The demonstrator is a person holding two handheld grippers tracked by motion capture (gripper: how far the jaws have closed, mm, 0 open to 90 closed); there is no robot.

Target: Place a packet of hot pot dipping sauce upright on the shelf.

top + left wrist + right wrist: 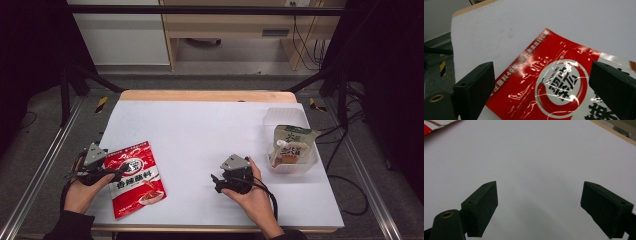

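**Flat, glossy packet calls for an edge grip**

The red sauce packet point(136, 178) lies flat on the white bench point(200, 135), at its near left corner, with the left gripper point(119, 172) right at its left edge. In the left gripper view the jaws stand wide apart over the packet point(554, 82), holding nothing. The film is shiny and creased, so it is probably light, limp and slippery; a pinch in the middle would likely slide off. The better hold looks to be the sealed top edge near the small hang hole, where the film is stiffer. The right gripper point(216, 181) rests mid-bench, jaws also wide open and empty. A spouted pouch point(292, 145) sits in a clear tub point(285, 117) at the right.
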